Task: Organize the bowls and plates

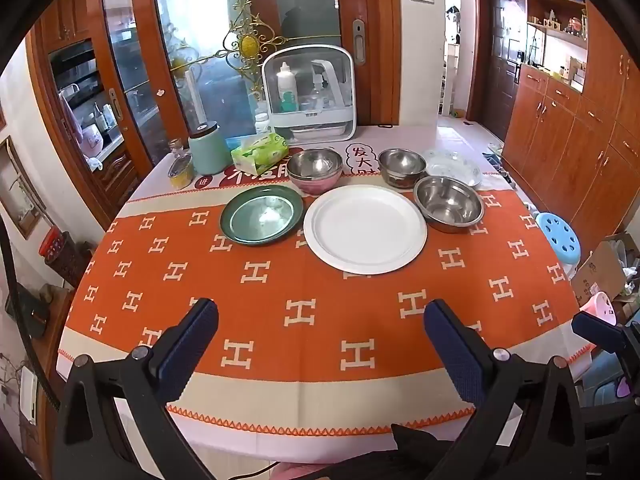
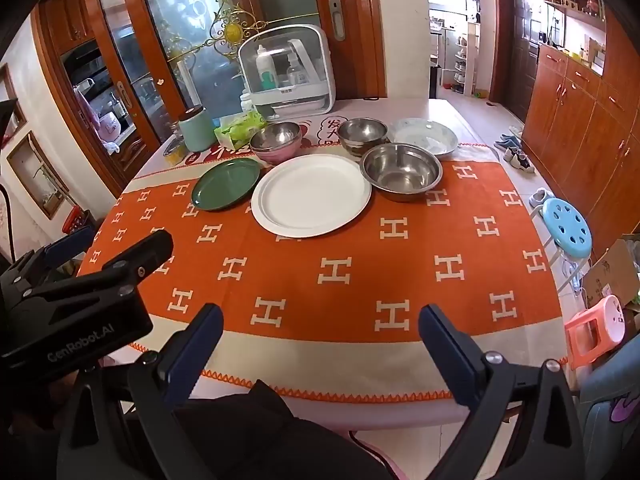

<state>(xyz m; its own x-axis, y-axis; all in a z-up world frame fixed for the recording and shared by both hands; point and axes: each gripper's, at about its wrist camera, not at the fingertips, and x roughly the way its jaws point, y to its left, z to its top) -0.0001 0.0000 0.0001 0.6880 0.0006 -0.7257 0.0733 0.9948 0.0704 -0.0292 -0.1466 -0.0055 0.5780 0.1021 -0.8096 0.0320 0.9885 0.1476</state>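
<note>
**Both claws apart above near table edge; dishes grouped at far side**

- Table (image 1: 320, 320) covered by an orange cloth with a cream letter pattern. Near half of the cloth is bare.
- Left claw (image 1: 320, 336): blue-padded fingers spread wide, nothing between them, tilted down over the near edge of the table. Well apart from every dish.
- Right claw (image 2: 320, 340): fingers likewise spread wide, gripping nothing, tilted down over the near edge. In the right wrist view the left claw's black body shows at the left, just beside.
- White plate (image 1: 365, 229): largest item, flat on the cloth, about centre, nearest of the dishes.
- Green plate (image 1: 262, 215): just left of the white plate, rims close or touching; cannot tell which.
- Steel bowl (image 1: 449, 204): right of the white plate, upright, empty.
- Smaller steel bowl (image 1: 402, 167): farther back, behind the gap between white plate and steel bowl; it seems to sit in a darker bowl.
- Steel bowl on pink bowl (image 1: 315, 171): a steel bowl nested in a pink one, behind the two plates.
- Pale patterned dish (image 1: 454, 166): far right, behind the steel bowl, beside the smaller steel bowl.
- Far left of the table: mint canister (image 1: 209, 148), green tissue pack (image 1: 260, 153), small jar (image 1: 181, 171).
- Far centre: white storage case (image 1: 309, 92) with bottles inside, against the glass door.
- Blue stool (image 2: 568, 228) and pink stool (image 2: 600, 330) stand on the floor to the right.
</note>
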